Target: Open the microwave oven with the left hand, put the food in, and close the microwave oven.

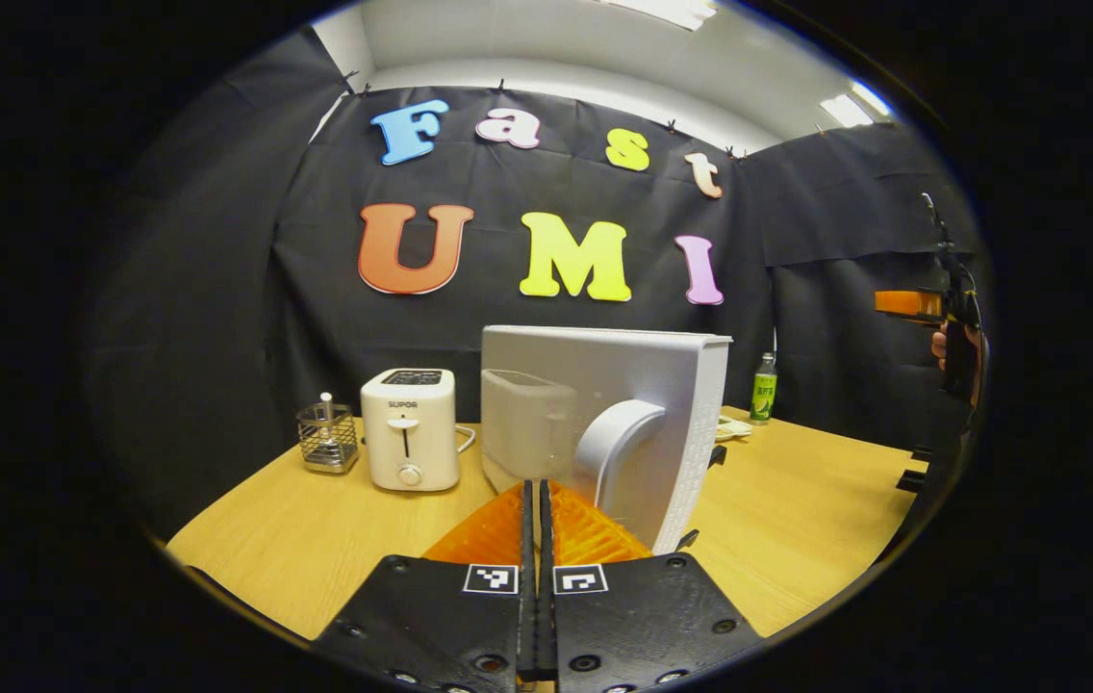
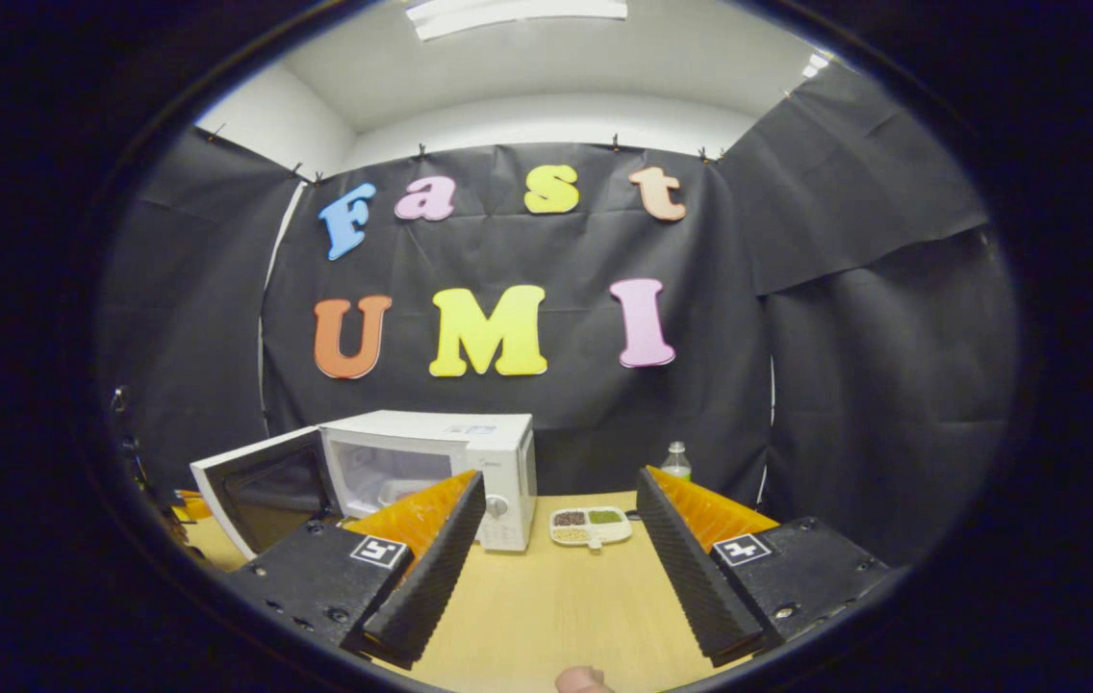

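White microwave (image 2: 431, 472) stands far left on the bench (image 2: 546, 597), its door (image 2: 263, 491) swung open. Left tool (image 1: 539, 534) is pressed together near the door; right tool (image 2: 551, 553) is spread, empty. Food tray (image 2: 591, 526) lies beside the oven: approach it level, pinch its rim.

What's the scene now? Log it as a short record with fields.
microwave oven: door swung open
food tray: on the table, right of the oven, ungripped
left gripper: jaws shut, at the door
right gripper: jaws open, empty, facing the tray
toaster: left of the oven
bottle: behind the tray
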### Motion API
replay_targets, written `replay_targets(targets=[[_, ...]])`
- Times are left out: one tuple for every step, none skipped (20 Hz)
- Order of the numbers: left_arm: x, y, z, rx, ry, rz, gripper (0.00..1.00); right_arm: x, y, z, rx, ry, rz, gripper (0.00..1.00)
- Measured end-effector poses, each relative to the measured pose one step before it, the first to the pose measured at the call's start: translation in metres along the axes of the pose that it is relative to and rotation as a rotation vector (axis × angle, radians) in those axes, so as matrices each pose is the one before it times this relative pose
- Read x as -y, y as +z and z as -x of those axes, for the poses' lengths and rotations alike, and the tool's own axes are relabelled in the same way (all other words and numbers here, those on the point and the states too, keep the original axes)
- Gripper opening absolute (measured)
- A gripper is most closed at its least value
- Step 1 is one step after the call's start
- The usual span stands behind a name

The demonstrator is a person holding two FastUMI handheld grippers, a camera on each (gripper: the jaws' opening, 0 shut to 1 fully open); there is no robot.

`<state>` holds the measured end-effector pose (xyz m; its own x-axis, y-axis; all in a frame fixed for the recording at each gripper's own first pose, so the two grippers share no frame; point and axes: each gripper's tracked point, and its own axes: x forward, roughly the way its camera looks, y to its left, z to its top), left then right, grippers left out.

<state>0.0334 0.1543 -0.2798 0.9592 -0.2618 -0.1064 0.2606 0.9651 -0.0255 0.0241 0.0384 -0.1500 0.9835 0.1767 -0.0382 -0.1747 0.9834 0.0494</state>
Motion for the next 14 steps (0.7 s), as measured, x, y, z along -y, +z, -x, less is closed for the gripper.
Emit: replay_targets(targets=[[0.00923, 0.00034, -0.00664, -0.00210, -0.01420, -0.00230, 0.00, 0.00796, 0.00174, 0.00286, -0.00025, -0.00214, -0.00197, 0.91], [0.00841, 0.00144, -0.00630, -0.00496, -0.01619, 0.00303, 0.00, 0.00819, 0.00139, 0.00257, -0.00193, -0.00224, 0.00270, 1.00], [0.00885, 0.00051, -0.00775, -0.00128, -0.01742, 0.00306, 0.00, 0.00971, 0.00124, 0.00369, 0.00432, -0.00814, -0.00078, 1.00], [0.00830, 0.00164, -0.01135, 0.00009, -0.01504, 0.00055, 0.00, 0.00904, 0.00342, 0.00188, 0.00247, -0.01061, -0.00937, 0.91], [0.00782, -0.00127, -0.00927, -0.00440, -0.01412, -0.00177, 0.00, 0.00656, 0.00249, 0.00460, 0.00116, -0.00490, -0.00978, 0.91], [0.00925, -0.00072, -0.00922, -0.00674, -0.01736, -0.00638, 0.00, 0.00565, 0.00371, 0.00286, 0.00233, -0.00210, -0.00737, 0.91], [0.00921, 0.00044, -0.00841, -0.00812, -0.01773, -0.01478, 0.00, 0.00518, 0.00226, 0.00318, -0.00239, -0.00204, -0.00732, 0.91], [0.00862, -0.00121, -0.00919, -0.00893, -0.01460, -0.01631, 0.00, 0.00529, 0.00255, 0.00318, 0.00001, -0.00365, -0.00076, 0.91], [0.00804, -0.00102, -0.00928, -0.01419, -0.01130, -0.01407, 0.00, 0.00511, 0.00200, 0.00281, -0.00075, -0.00800, 0.00490, 1.00], [0.00685, -0.00036, -0.01017, -0.00674, -0.00332, -0.00829, 0.00, 0.00512, 0.00239, 0.00214, 0.00065, -0.01182, 0.00628, 1.00], [0.00648, 0.00203, -0.00899, 0.00251, 0.00085, -0.00475, 0.00, 0.00652, 0.00308, 0.00322, 0.00209, -0.01302, 0.01032, 1.00], [0.00723, 0.00161, -0.00956, 0.00175, 0.00208, 0.00046, 0.00, 0.00414, 0.00207, 0.00282, -0.00310, -0.00546, 0.00688, 1.00], [0.00659, 0.00146, -0.01100, 0.00062, 0.00173, 0.00121, 0.00, -0.00497, -0.00101, 0.00135, -0.00330, 0.00013, 0.00278, 0.91], [0.00555, 0.00179, -0.00986, 0.00450, 0.00539, -0.00215, 0.00, -0.00420, 0.00032, 0.00225, -0.00587, 0.01096, -0.00285, 1.00]])
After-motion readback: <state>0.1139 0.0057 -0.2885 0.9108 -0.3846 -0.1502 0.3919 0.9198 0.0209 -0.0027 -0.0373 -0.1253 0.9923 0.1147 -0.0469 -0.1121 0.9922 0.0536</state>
